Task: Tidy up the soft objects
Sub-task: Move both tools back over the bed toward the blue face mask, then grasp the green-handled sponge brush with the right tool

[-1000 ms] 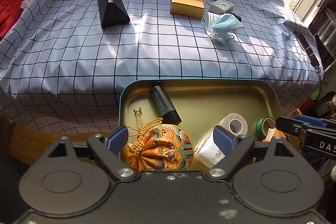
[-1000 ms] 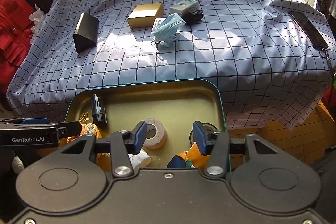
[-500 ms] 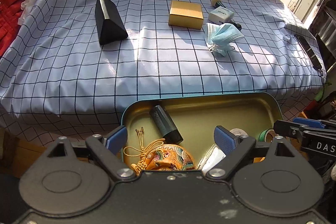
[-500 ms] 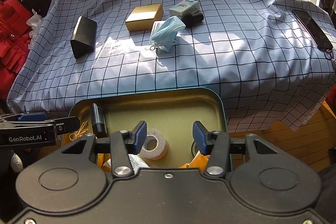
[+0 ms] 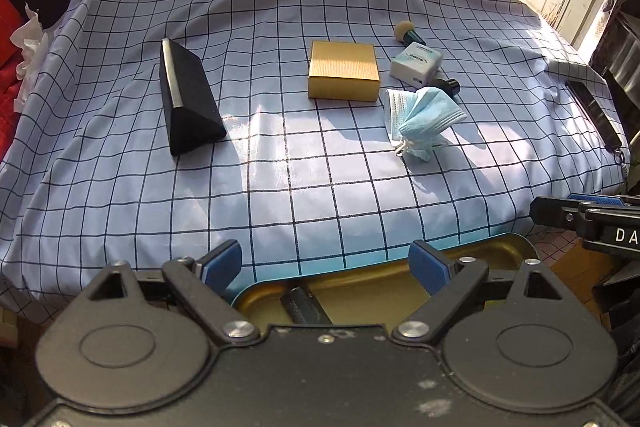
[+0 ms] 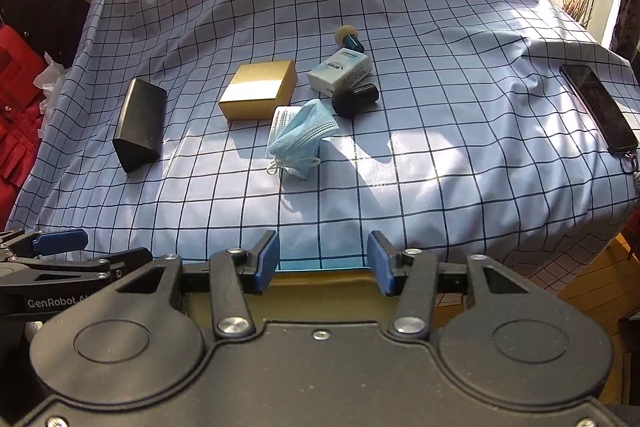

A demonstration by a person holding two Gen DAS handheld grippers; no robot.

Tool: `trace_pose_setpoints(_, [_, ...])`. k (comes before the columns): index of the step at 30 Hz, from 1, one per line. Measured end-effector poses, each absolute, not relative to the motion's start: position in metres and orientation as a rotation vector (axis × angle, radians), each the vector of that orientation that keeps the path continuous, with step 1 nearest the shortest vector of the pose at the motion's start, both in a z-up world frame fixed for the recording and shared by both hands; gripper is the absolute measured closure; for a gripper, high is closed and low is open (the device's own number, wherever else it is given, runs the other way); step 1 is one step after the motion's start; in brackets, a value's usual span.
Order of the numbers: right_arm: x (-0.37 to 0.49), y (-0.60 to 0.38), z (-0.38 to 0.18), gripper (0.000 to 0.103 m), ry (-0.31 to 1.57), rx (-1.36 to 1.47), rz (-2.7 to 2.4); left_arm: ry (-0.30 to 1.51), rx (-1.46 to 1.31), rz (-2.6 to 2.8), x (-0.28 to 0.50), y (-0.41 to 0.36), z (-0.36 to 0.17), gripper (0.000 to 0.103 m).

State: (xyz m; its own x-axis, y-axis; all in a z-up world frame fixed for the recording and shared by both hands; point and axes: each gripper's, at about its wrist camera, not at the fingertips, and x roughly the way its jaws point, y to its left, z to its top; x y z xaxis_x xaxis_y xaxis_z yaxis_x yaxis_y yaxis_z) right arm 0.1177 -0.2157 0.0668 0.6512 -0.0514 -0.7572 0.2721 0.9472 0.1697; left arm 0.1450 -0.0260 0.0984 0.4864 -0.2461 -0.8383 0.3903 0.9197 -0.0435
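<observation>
Item: blue face mask (image 5: 422, 121), crumpled on checked worktop (image 5: 280, 155).
I logged it right of centre, just beside gold box (image 5: 343, 70); left tongs (image 5: 326, 263) and right tongs (image 6: 323, 261) both gaped empty.

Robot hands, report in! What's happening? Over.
Left tongs open, empty. Right tongs open, empty. Blue face mask loose on checked cloth, beside gold box. Nothing in the way. Over.
</observation>
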Motion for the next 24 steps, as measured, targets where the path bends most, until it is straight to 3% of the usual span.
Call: trace_pose_setpoints(24, [0.272, -0.286, 0.089, 0.053, 0.789, 0.273, -0.286, 0.926, 0.180, -0.379, 0.285, -0.092, 0.079, 0.012])
